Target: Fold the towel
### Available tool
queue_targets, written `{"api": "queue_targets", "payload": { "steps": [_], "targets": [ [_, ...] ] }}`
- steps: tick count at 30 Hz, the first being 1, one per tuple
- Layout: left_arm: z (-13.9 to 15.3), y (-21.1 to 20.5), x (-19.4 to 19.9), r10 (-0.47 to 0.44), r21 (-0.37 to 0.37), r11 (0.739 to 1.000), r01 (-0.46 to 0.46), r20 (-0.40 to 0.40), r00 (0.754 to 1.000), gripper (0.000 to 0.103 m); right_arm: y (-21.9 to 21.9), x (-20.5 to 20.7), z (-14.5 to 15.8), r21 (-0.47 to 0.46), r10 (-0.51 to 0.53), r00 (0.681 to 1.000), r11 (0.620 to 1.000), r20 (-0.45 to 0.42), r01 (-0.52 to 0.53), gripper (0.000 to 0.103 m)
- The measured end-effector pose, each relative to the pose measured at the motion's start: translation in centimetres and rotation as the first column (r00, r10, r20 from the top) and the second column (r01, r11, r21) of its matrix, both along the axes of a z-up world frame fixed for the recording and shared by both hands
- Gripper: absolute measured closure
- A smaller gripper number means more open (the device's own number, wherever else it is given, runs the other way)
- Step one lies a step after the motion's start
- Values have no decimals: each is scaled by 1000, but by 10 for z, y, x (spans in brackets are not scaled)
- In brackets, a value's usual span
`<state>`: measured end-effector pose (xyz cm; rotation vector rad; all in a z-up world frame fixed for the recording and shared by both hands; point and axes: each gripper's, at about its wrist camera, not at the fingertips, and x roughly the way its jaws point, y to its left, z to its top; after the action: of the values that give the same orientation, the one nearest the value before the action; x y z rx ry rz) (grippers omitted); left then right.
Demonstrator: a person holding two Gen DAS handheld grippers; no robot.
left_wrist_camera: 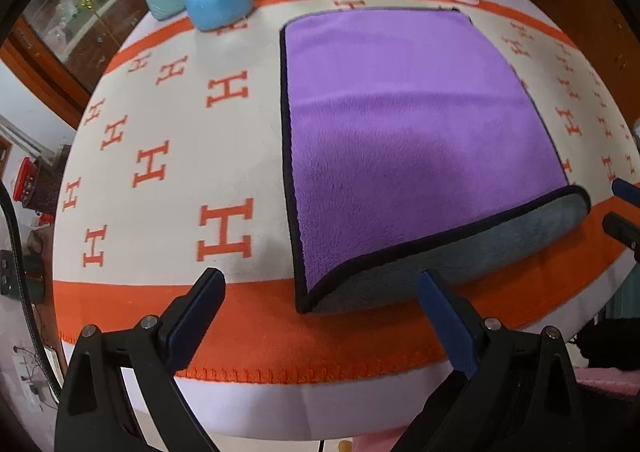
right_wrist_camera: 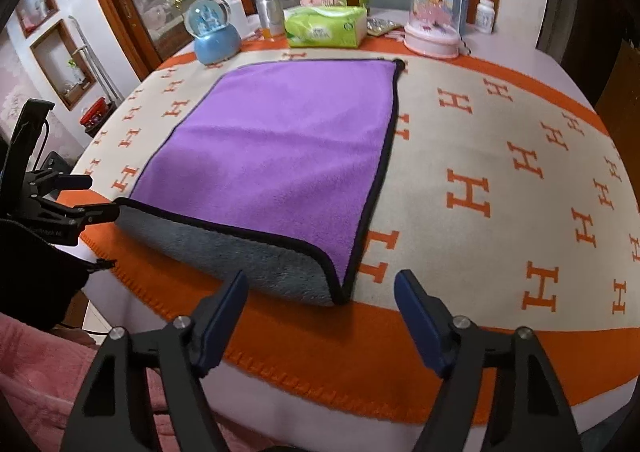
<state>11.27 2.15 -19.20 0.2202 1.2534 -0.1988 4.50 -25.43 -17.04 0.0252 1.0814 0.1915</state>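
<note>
Both my grippers, left (left_wrist_camera: 320, 316) & right (right_wrist_camera: 320, 312), fingers spread, empty; I'd pinch purple towel (left_wrist_camera: 400, 124) near corners evenly.

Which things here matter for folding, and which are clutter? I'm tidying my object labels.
For the job:
purple towel
left hand-held gripper, open
right hand-held gripper, open

Lying about:
blue snow globe
green tissue pack
pink dome
can
orange-patterned blanket

Purple towel (left_wrist_camera: 400, 124), grey underside, black edging; cream blanket (right_wrist_camera: 500, 140) patterned with orange H's.
</note>
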Motion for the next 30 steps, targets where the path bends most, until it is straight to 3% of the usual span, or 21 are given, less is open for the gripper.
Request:
{"api": "queue_targets", "payload": {
  "steps": [4,16,18,25,30],
  "targets": [
    [-11,-2,7,-14,-7,1000,14,-38,999,8,2,5,-11,-4,-3,999,1000,-33,3,36],
    [-31,-9,13,-32,-34,999,29,-120,992,35,11,14,-26,-5,23,997,1000,-74,-23,61],
    [-32,-8,14,-27,-43,999,22,-132,991,45,12,15,-27,-10,29,997,1000,-74,-30,66],
    [-32,-8,13,-23,-52,999,15,-142,990,62,11,13,-27,-37,22,997,999,-70,-24,86],
    [-32,-6,10,-9,-68,998,-2,-150,989,86,9,10,-27,-65,13,997,998,-71,-17,96]
  ]
}}
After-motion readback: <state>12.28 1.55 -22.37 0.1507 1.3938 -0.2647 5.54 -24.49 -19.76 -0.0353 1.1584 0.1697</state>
